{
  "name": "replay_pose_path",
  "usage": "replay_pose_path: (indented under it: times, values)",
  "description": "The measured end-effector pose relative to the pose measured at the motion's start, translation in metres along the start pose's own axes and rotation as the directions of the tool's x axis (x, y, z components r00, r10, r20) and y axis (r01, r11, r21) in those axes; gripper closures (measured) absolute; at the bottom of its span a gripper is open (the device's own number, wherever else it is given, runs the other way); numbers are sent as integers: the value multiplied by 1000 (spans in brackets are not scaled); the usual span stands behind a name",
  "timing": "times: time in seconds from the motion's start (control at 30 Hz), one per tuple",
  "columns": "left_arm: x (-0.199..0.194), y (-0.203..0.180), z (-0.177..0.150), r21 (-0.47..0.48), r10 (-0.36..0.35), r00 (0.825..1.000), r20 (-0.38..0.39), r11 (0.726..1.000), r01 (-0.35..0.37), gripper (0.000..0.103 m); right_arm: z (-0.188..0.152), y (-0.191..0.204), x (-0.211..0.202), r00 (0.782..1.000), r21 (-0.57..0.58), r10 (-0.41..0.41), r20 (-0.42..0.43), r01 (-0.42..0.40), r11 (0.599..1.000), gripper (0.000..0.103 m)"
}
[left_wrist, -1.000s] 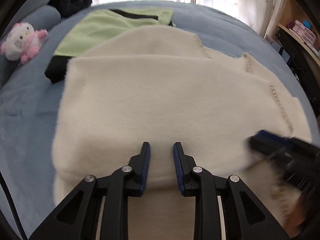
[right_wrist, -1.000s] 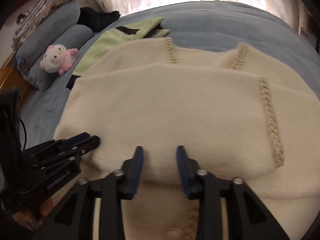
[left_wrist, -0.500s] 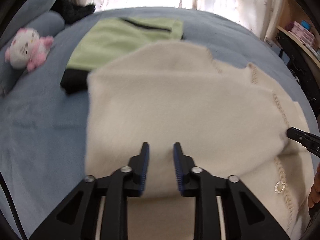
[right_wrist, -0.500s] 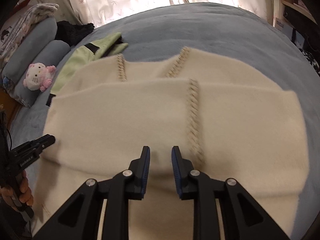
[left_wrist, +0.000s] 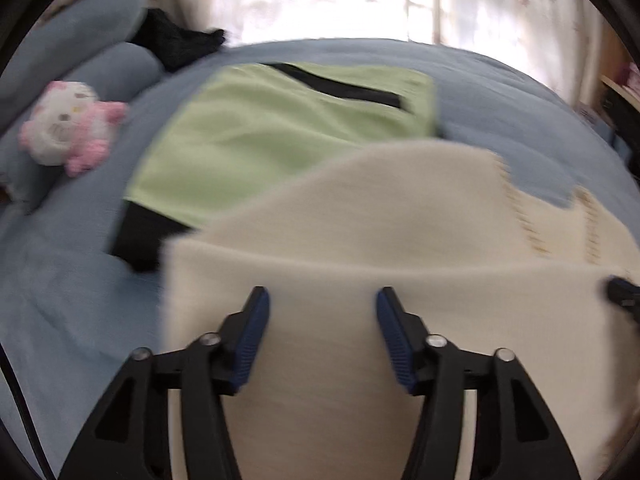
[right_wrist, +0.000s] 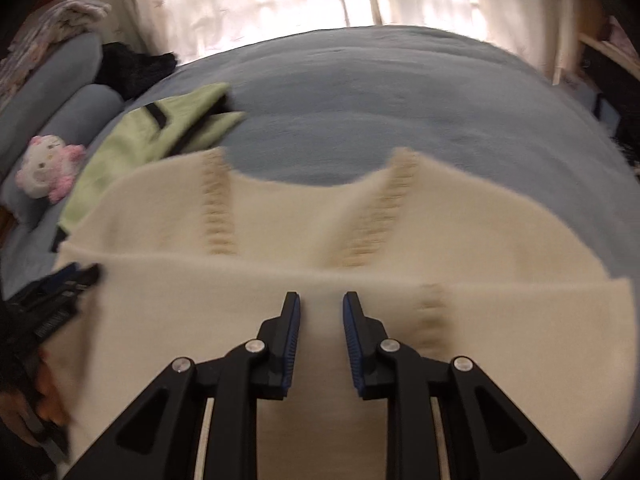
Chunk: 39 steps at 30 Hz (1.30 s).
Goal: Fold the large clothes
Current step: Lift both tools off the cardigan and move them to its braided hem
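A large cream knitted garment (left_wrist: 360,232) with tan stitched seams lies folded on the blue bed (left_wrist: 500,92); it also shows in the right wrist view (right_wrist: 280,240). My left gripper (left_wrist: 322,300) is open and empty over the garment's near folded layer, toward its left edge. My right gripper (right_wrist: 321,304) is open with a narrow gap, empty, over the near folded layer. Each gripper's tip shows at the edge of the other's view, the right gripper's tip (left_wrist: 620,292) and the left gripper's tip (right_wrist: 68,280).
A folded light-green garment with black trim (left_wrist: 280,120) lies behind the cream one, partly under it. A pink and white plush toy (left_wrist: 68,128) rests against blue pillows (left_wrist: 80,40) at left. Dark clothing (left_wrist: 172,40) lies by the curtain. Shelves stand at right.
Both grippers have moved forward over the cream garment. My left gripper's fingers have opened wider. The views are blurred by motion.
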<state>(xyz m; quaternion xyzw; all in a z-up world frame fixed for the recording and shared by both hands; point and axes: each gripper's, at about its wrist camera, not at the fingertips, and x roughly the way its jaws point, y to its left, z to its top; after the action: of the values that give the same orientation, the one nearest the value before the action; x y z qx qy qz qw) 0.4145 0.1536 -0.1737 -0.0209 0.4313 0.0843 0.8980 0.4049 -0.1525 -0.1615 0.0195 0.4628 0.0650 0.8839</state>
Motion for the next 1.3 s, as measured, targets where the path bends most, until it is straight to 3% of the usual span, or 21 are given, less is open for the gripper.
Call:
replay_pose_path:
  times: [0.13,0.17,0.2,0.23,0.4,0.63,0.87,1.07,1.3]
  values:
    - [7,43,2,-100,-79,997,-10,992,77,47,-8,-58,-9,996,92,90,-1,-89,992,103]
    - [7,44,2,-96,-77,997,-10,993,76,47,-10,-64,-13,998,92,56,-2,-55,994,92]
    - [6,44,2,-81,-61,998,-8,995,60,47,-13,-69,-17,999,89,-52,-3,52,995,87]
    - [5,42,2,-66,-41,999,-6,997,41,47,-17,-80,-22,996,98,-89,1,89,991,83]
    - [0,34,1,-32,13,1000,-21,999,-14,47,-34,-112,-34,998,194,-53,-21,56,979,83]
    - [-39,39,-3,-55,2,999,-45,998,-4,47,-49,-104,-71,1000,209,-22,-17,25,978,83]
    - [-112,38,-13,-27,-11,1000,-3,1000,11,47,-65,-90,-131,1000,209,20,17,-23,978,82]
    - [-185,42,-30,14,-7,998,58,1000,6,39,-80,-84,-198,997,195,-1,73,-14,981,59]
    - [-263,57,-62,32,-4,994,113,999,1,38,-111,-72,-270,991,146,-2,134,-17,989,58]
